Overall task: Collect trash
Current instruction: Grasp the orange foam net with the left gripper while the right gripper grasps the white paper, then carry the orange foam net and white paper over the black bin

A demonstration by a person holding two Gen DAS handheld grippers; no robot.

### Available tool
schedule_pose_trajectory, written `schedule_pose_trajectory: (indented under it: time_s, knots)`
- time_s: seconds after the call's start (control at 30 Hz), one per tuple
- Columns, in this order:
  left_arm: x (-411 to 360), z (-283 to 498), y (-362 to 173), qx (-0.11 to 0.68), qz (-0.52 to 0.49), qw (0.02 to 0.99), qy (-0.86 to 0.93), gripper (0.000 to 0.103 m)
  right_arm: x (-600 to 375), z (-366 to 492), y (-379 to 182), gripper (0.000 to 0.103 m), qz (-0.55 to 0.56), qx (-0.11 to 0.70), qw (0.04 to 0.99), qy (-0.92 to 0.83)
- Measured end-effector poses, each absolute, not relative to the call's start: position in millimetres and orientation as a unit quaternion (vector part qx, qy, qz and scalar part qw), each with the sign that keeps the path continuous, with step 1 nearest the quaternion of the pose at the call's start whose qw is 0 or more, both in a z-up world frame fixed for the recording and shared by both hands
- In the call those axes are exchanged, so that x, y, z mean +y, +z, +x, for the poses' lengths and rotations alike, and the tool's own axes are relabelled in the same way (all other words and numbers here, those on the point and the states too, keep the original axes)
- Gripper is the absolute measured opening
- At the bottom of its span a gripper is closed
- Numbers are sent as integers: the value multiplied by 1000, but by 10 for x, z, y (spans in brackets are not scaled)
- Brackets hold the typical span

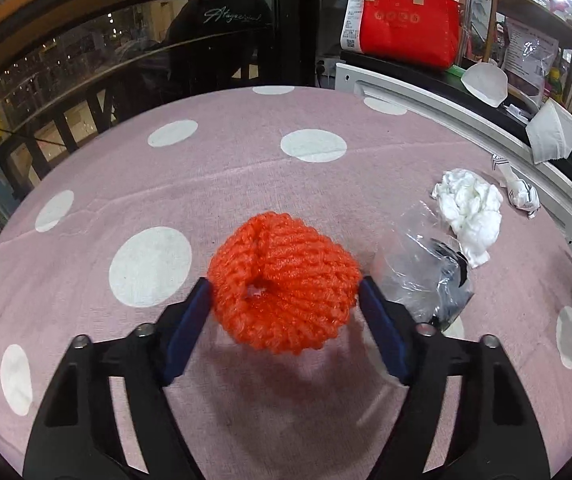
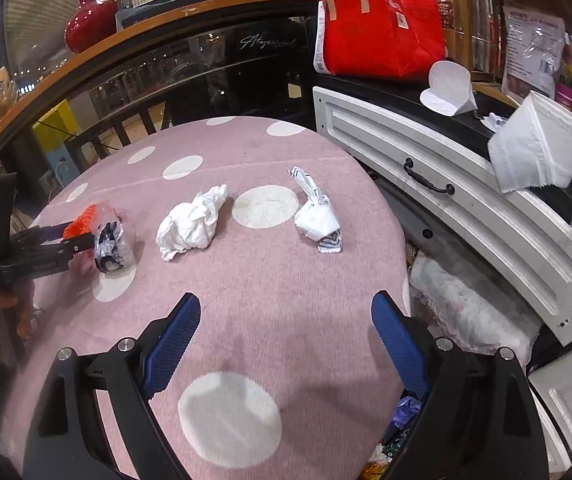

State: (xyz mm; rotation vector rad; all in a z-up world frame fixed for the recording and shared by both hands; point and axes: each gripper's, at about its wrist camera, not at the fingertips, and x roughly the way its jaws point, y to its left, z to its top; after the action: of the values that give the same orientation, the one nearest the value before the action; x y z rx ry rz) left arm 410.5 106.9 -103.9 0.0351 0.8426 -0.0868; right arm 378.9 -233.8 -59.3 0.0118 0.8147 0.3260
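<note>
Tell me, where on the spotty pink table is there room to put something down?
Bare cloth lies in front of the right gripper, below the white tissue and folded wrapper. It's crowded around the orange net and clear plastic.

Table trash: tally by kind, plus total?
Orange foam net, between the left tool's pads: 1
Clear plastic wrapper: 1
Crumpled white tissue: 1
Crumpled printed paper: 1
Total: 4
</note>
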Motion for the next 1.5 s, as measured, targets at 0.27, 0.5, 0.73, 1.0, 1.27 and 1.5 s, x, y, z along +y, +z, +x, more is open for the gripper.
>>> schedule_pose_trajectory:
  time_s: [0.27,0.5,0.73,1.0,1.27,1.5]
  knots:
    - [1144,4106,-1037,404,7,914,-29,35,-2267,4362,-715,78,-1,421,896,143]
    - [1173,4097,-1041,399,1,916,-26,31,-2261,4718,-835,59,7,447,886,122]
    - [1146,4057,-1031,395,7,918,-21,30,-2216,4729,-864,33,7,454,882,125]
    - [1148,3861,-892,374,-1,927,-16,29,-2217,4432,-715,32,13,434,890,142]
    - [1117,3457,-738,353,-20,935,-21,29,-2124,3905,-518,32,-8,404,901,158]
    - [1003,3036,-655,339,-18,940,-27,29,-2085,3457,-447,32,-9,383,906,179]
